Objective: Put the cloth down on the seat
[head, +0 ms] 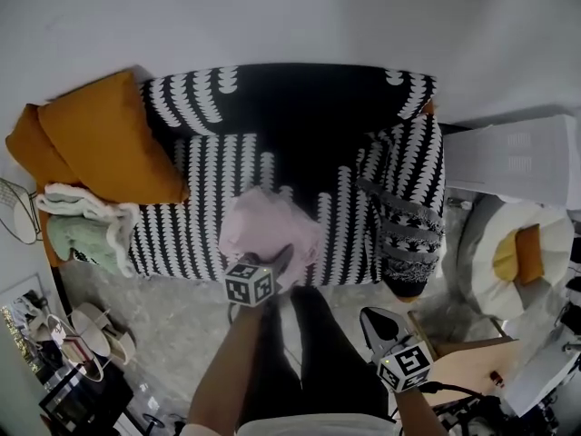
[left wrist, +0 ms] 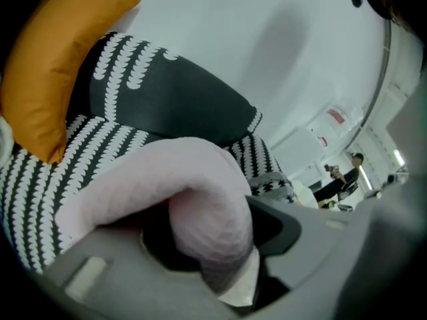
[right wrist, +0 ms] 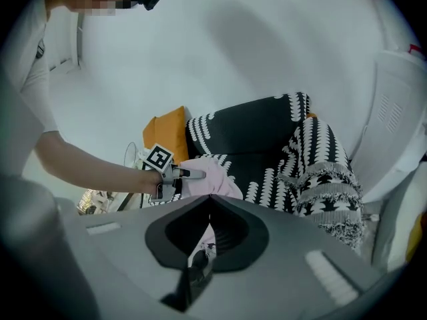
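A pink cloth [head: 263,230] lies bunched on the front of the black-and-white patterned sofa seat [head: 195,221]. My left gripper [head: 283,260] reaches over the seat's front edge, one dark finger lying over the cloth. In the left gripper view a thick fold of the cloth [left wrist: 193,185] sits between the jaws, which stand apart with a dark gap on one side, so my left gripper [left wrist: 207,239] is open. The right gripper view shows the same cloth [right wrist: 215,175] under the left gripper [right wrist: 190,174]. My right gripper [head: 374,321] hangs shut and empty by the person's legs, away from the sofa.
Two orange cushions [head: 109,134] lean at the sofa's left end, with folded green and white blankets [head: 82,223] below them. A patterned throw [head: 408,234] drapes the right arm. A white round chair [head: 522,252] and a white cabinet [head: 517,157] stand to the right.
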